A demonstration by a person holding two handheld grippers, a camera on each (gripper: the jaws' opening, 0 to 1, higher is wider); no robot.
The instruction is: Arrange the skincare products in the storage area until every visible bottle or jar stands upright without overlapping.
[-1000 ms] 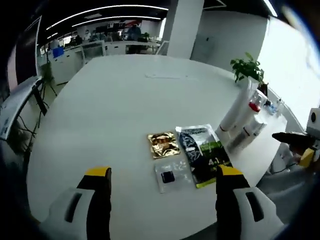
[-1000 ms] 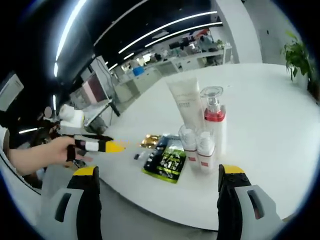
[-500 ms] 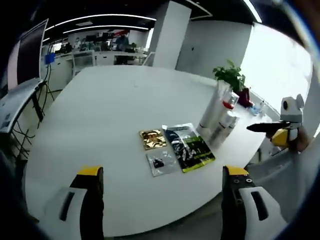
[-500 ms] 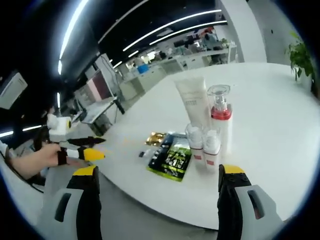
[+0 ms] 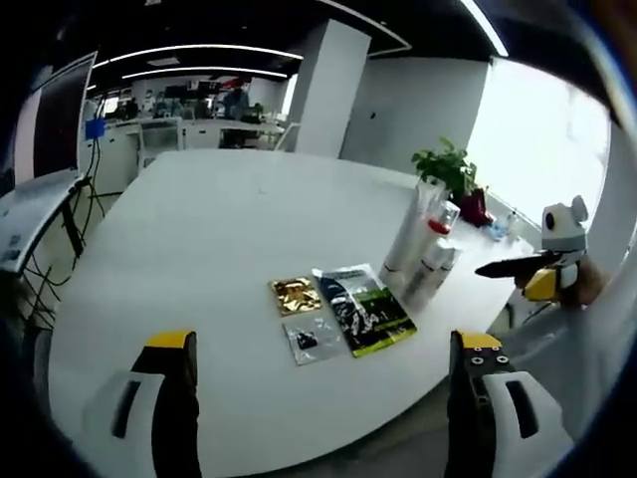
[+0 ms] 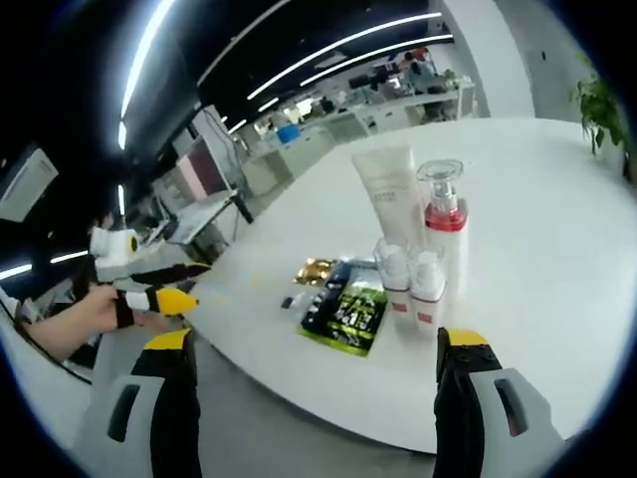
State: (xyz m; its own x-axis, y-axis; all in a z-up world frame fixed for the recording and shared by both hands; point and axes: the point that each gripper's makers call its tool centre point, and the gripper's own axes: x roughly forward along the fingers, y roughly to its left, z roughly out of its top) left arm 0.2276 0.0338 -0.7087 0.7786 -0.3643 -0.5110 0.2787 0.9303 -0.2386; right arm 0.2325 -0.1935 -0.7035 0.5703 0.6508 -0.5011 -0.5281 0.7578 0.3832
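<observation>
Left gripper point(image 5: 318, 344): jaws spread wide, nothing between them; it hangs before the near edge of the table point(image 5: 199, 229), well apart from the products.
Right gripper point(image 6: 314, 339): jaws also spread wide and empty, off the table edge, apart from the bottles.
Where the products are: in the right gripper view they stand ahead, between the 2 jaws; in the left gripper view they stand to the right of the middle, near the right table edge.
Tube point(image 6: 386, 194): 1, white, upright, cap down, behind the others.
Pump bottle point(image 6: 444, 224): 1, white with a red collar and clear top, upright, just beside the tube.
Small bottles point(image 6: 392, 279): 2, white with clear caps, upright, side by side, in front of the pump bottle.
Packets: 3, flat on the table just beside the bottles: 1 green and black packet point(image 5: 362, 307), 1 gold packet point(image 5: 295, 295), 1 clear packet point(image 5: 312, 339) with a dark piece inside.
Plant point(image 5: 448, 167): 1, at the far side of the table behind the bottles.
Other gripper in each view: the right one enters the left gripper view from the right side; the left one, held by a hand point(image 6: 85, 317), enters the right gripper view from the left side.
</observation>
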